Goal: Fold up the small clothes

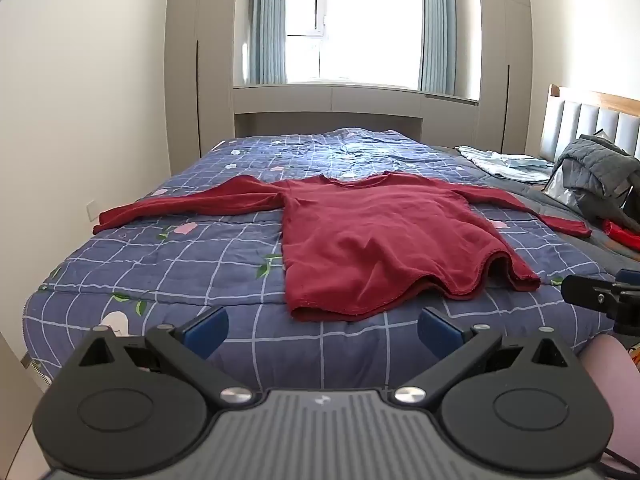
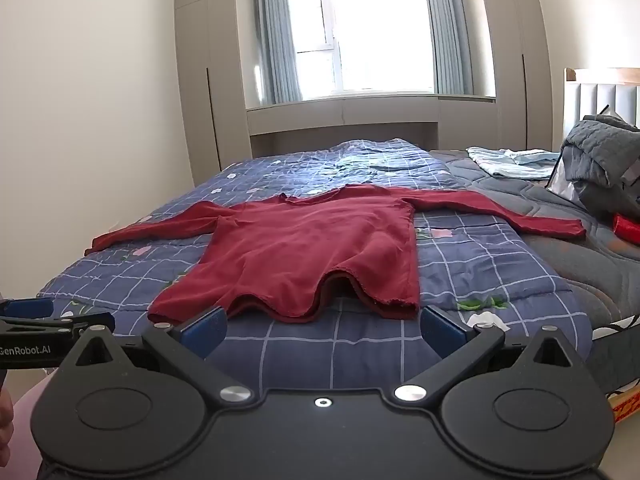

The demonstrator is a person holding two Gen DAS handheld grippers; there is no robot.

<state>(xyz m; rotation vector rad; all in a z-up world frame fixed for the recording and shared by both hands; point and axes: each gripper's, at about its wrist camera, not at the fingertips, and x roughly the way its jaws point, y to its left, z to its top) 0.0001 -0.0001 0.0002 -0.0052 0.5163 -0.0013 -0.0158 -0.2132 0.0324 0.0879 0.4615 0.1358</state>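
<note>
A dark red long-sleeved top [image 1: 376,236] [image 2: 304,252] lies flat on the blue checked quilt [image 1: 180,256] [image 2: 472,264], neck toward the window and both sleeves spread out sideways. Its hem is rumpled near the bed's front edge. My left gripper [image 1: 322,332] hovers open just short of the hem, nothing between its blue pads. My right gripper [image 2: 322,330] is also open and empty, its pads just in front of the hem. The right gripper's tip [image 1: 600,300] shows at the right edge of the left wrist view. The left gripper [image 2: 52,320] shows at the left edge of the right wrist view.
A pile of grey clothing [image 1: 596,172] [image 2: 604,156] and a small red item [image 1: 620,236] [image 2: 628,228] lie at the bed's right side by the headboard [image 1: 592,120]. Pale blue fabric [image 1: 508,166] [image 2: 512,162] lies behind. A wardrobe and window ledge [image 1: 328,100] stand beyond the bed.
</note>
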